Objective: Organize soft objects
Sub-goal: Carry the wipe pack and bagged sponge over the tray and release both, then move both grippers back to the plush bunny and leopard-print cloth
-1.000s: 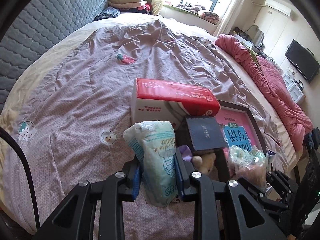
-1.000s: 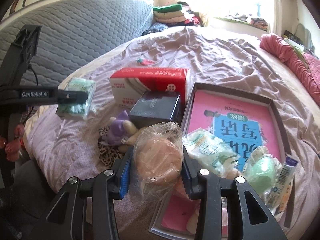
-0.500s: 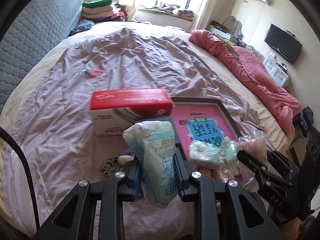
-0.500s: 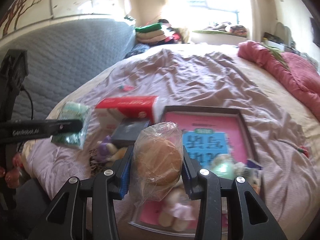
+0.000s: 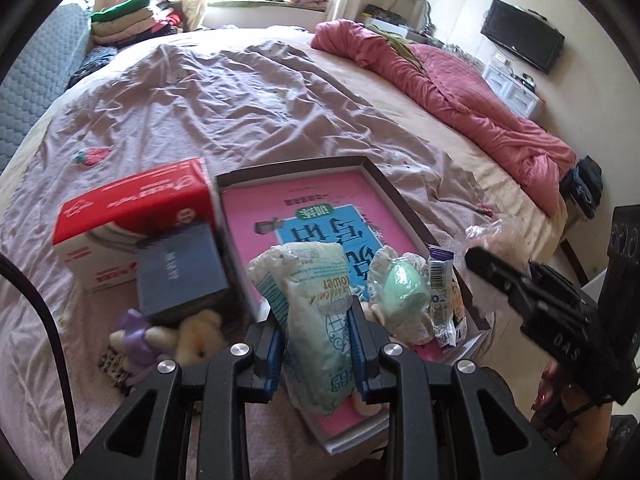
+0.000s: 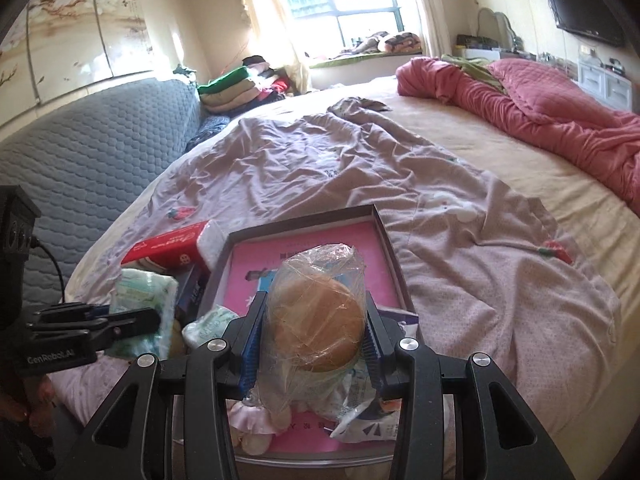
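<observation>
My left gripper (image 5: 316, 332) is shut on a pale green soft pack (image 5: 316, 312), held above the near edge of a dark-rimmed box (image 5: 384, 184) with a pink book inside. My right gripper (image 6: 314, 340) is shut on a bun in a clear plastic bag (image 6: 316, 320), held over the same box (image 6: 304, 216). A green wrapped ball (image 5: 404, 284) and a small sachet (image 5: 440, 276) lie in the box's near corner. A purple and cream plush toy (image 5: 160, 332) lies on the bed left of the box.
A red and white tissue box (image 5: 132, 212) and a dark blue box (image 5: 180, 272) sit left of the open box. A rumpled mauve sheet (image 5: 224, 92) covers the bed. A pink quilt (image 5: 460, 92) lies along the right. A grey headboard (image 6: 80, 156) stands left.
Both grippers have swung right and now hang over the box, each still holding its item. The tissue box has shifted to the left of both views.
</observation>
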`<state>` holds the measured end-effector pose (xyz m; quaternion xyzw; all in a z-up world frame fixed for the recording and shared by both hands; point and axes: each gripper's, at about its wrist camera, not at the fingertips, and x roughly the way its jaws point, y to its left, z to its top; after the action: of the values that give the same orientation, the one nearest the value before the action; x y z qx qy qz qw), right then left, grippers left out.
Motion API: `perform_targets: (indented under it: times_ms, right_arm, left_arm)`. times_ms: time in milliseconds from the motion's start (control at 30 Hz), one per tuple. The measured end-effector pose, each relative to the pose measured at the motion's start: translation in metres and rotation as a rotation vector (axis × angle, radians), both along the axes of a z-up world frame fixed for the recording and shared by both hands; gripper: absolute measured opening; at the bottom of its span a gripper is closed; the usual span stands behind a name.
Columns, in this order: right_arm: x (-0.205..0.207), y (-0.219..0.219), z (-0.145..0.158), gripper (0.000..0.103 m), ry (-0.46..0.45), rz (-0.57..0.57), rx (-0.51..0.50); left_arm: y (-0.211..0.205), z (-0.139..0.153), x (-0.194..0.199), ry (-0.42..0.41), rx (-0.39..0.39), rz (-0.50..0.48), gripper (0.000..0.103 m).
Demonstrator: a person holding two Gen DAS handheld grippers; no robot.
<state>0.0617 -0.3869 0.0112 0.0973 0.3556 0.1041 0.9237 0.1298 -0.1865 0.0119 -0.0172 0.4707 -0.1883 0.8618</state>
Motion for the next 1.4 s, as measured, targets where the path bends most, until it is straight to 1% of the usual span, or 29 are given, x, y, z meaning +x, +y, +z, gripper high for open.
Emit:
perform_targets:
  times_ms: [67, 267, 367, 500, 567, 667, 800, 833, 867, 900, 933, 1067, 1167, 1233, 1333, 1400]
  right_arm:
    - [0.001, 0.005, -0.006, 0.044, 0.021, 0.023, -0.003]
    - [-0.002, 0.028, -0.029, 0.044, 0.124, 0.159, -0.022]
    - [-0.003, 0.04, -0.042, 0.044, 0.166, 0.207, -0.047]
    - [-0.001, 0.049, -0.054, 0.044, 0.177, 0.229, -0.064]
    - [0.0, 0.052, -0.06, 0.045, 0.178, 0.23, -0.099]
    - [0.002, 0.053, -0.062, 0.046, 0.167, 0.224, -0.111]
    - [0.004, 0.05, -0.061, 0.048, 0.154, 0.217, -0.102]
    - [0.004, 0.05, -0.061, 0.05, 0.155, 0.216, -0.102]
    - [0.004, 0.05, -0.061, 0.058, 0.153, 0.217, -0.104]
    - [0.005, 0.05, -0.06, 0.065, 0.148, 0.217, -0.11]
    - [0.004, 0.051, -0.059, 0.067, 0.14, 0.216, -0.12]
    - [0.002, 0.052, -0.056, 0.071, 0.126, 0.206, -0.129]
    - [0.001, 0.049, -0.053, 0.074, 0.119, 0.189, -0.122]
    - [0.0, 0.046, -0.049, 0.074, 0.105, 0.178, -0.121]
    - [-0.003, 0.044, -0.043, 0.074, 0.089, 0.164, -0.128]
    - [-0.004, 0.044, -0.039, 0.074, 0.074, 0.153, -0.134]
  left_arm:
    - [-0.009, -0.004, 0.009, 0.006, 0.009, -0.013, 0.029]
    - [-0.03, -0.017, 0.044, 0.034, -0.014, -0.047, 0.029]
    - [-0.039, -0.027, 0.062, 0.075, -0.024, -0.072, 0.029]
    - [-0.049, -0.041, 0.075, 0.11, -0.021, -0.086, 0.03]
    - [-0.053, -0.048, 0.078, 0.134, -0.021, -0.099, 0.03]
    - [-0.054, -0.055, 0.082, 0.153, -0.022, -0.1, 0.031]
    - [-0.052, -0.062, 0.083, 0.17, -0.041, -0.09, 0.034]
    - [-0.052, -0.062, 0.083, 0.173, -0.042, -0.088, 0.037]
    - [-0.051, -0.062, 0.082, 0.173, -0.046, -0.088, 0.04]
    - [-0.05, -0.062, 0.082, 0.172, -0.045, -0.085, 0.048]
    - [-0.049, -0.061, 0.081, 0.171, -0.042, -0.08, 0.054]
    - [-0.041, -0.055, 0.079, 0.16, -0.062, -0.067, 0.056]
    - [-0.032, -0.046, 0.075, 0.137, -0.076, -0.053, 0.062]
    - [-0.025, -0.037, 0.071, 0.119, -0.089, -0.045, 0.066]
    - [-0.013, -0.025, 0.064, 0.088, -0.096, -0.023, 0.068]
    - [-0.005, -0.016, 0.058, 0.06, -0.086, -0.005, 0.069]
